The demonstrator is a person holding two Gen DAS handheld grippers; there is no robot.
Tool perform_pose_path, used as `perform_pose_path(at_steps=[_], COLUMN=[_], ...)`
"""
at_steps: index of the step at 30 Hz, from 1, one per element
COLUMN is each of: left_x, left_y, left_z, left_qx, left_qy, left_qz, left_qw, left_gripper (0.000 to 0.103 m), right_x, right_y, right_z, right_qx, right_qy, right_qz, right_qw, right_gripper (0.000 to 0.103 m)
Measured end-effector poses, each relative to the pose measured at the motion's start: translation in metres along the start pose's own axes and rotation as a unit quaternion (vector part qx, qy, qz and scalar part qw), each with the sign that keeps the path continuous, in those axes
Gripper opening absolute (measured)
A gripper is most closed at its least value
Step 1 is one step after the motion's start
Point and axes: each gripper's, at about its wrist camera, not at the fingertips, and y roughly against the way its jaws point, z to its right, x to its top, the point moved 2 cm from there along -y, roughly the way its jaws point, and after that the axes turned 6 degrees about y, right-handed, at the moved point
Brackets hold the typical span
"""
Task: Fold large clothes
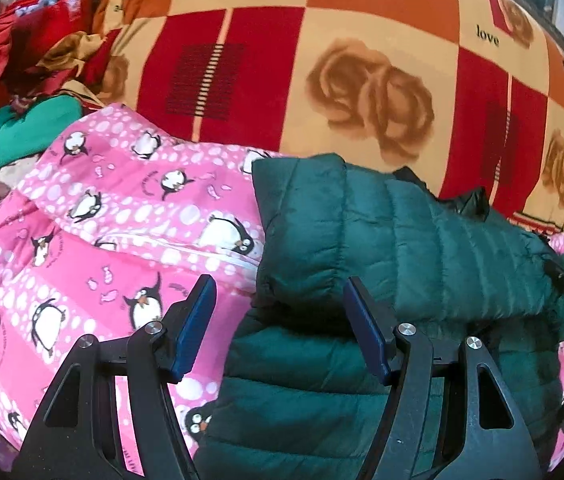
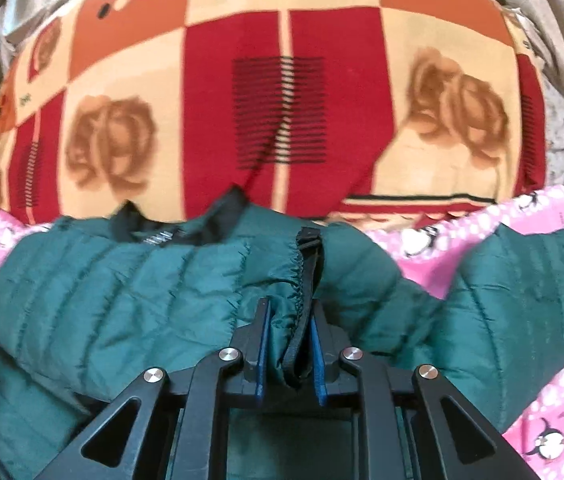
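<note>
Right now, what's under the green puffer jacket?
The green puffer jacket lies on a pink penguin-print quilt, which shows on both sides of it. Whatever is directly beneath the jacket's middle is covered, so I can't tell what else is there.

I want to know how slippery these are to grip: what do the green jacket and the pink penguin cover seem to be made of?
Green jacket: probably thin nylon or polyester shell over padding; it has a slight sheen, stitched puffy channels and a gathered elastic hem. Pink penguin cover: looks like matte printed woven cloth, perhaps cotton or polyester, padded, with soft folds and no shine.
</note>
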Motion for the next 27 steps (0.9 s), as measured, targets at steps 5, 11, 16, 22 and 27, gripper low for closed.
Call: perform_pose_path(at_steps=[5, 11, 16, 22, 27], left_x=[0.001, 0.014, 0.029, 0.03, 0.021], left_y=[-0.012, -0.019, -0.041, -0.078, -0.096], left_z=[0.004, 0.01, 0.023, 0.039, 0.03], left_qx=[0.01, 0.004, 0.001, 0.003, -0.01], left_qy=[-0.004, -0.005, 0.004, 0.001, 0.03], left_qz=[-0.008, -0.005, -0.019, -0.048, -0.054], left_qw=[0.9999, 1.0, 0.9998, 0.9988, 0.9981], left_gripper=[0.066, 0.066, 0.066, 0.068, 0.082], right_x=[-0.024, -0.009, 0.018, 0.02, 0.013], right_y=[-0.036, 0.001, 0.012, -0.038, -0.075], right_z=[0.014, 0.023, -0.029, -0.094, -0.097], right_qx=[0.021, 0.07, 0.163, 0.185, 0.165], right_qy=[-0.039, -0.095, -0.055, -0.01, -0.016], right_qz=[-0.061, -0.014, -0.003, -0.037, -0.042], right_qw=[0.997, 0.993, 0.985, 0.982, 0.985], right_gripper=[0.016, 0.059, 0.067, 0.067, 0.069])
